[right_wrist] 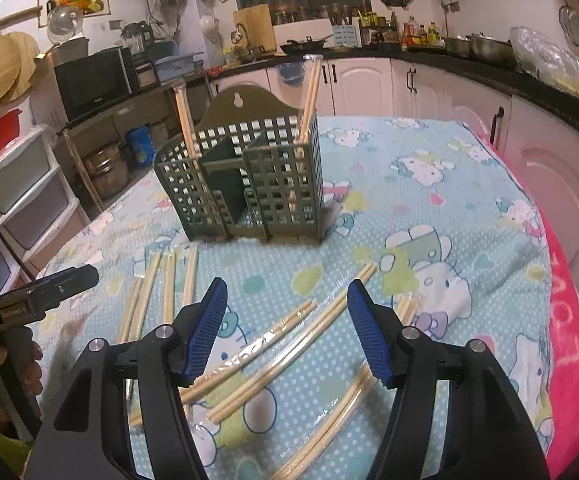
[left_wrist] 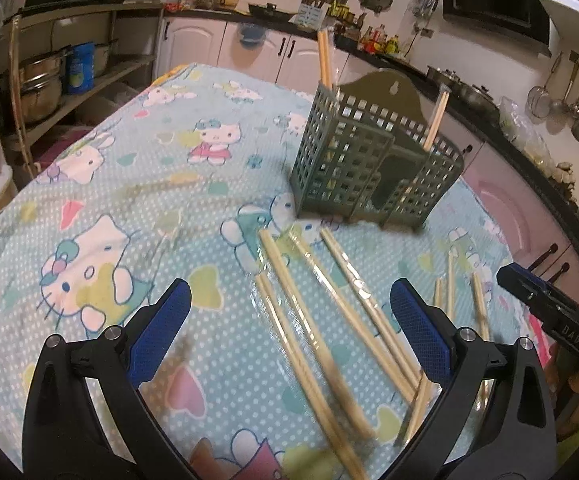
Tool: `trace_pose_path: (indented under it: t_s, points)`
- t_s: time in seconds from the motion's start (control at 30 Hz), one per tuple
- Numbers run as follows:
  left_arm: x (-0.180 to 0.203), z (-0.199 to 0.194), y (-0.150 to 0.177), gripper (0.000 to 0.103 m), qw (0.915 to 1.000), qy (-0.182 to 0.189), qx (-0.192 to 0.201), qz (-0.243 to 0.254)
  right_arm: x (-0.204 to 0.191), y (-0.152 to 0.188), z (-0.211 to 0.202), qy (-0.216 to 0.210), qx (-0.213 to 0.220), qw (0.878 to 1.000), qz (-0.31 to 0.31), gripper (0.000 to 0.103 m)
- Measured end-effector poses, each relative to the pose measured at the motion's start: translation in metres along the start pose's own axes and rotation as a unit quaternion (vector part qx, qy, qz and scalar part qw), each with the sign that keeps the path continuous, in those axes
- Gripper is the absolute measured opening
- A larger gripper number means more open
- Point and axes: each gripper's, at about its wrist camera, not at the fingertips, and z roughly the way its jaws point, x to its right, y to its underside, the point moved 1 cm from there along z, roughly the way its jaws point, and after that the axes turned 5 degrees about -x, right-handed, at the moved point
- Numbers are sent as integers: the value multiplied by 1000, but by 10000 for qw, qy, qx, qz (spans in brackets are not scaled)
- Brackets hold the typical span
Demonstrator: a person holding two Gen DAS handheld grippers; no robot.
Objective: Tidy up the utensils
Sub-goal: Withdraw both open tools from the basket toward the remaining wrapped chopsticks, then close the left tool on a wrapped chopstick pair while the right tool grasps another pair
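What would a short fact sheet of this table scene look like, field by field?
surface: table under a cartoon-cat cloth
holder: green slotted utensil holder, upright
in holder: wrapped chopsticks in the outer compartments
loose: wrapped chopstick pairs lying flat before the holder
left gripper: open, empty
right gripper: open, empty, above loose chopsticks

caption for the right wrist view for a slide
Open right gripper above wrapped chopsticks on a cartoon tablecloth, green holder behind.

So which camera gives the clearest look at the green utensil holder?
The right wrist view: the green utensil holder sits near centre, front and middle divider visible. In the left wrist view, the holder appears at an angle, blurrier and further right.
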Motion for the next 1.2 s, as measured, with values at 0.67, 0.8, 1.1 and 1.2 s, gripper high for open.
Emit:
trace_pose_path:
  t_s: [0.67,0.8,1.1,1.2]
  points:
    - [-22,40,13,31,9962,99,-800,-333,32,-8,51,18,-868,9945,589,49]
    - [-23,47,7,27,9956,19,-886,-303,37,-15,63,16,-1011,9926,680,48]
    - [-18,65,-15,20,9935,-230,-1115,26,46,-21,83,119,-1277,9878,882,47]
    - [-20,70,-21,17,9931,-236,-1150,75,51,-21,90,84,-1349,9854,1034,47]
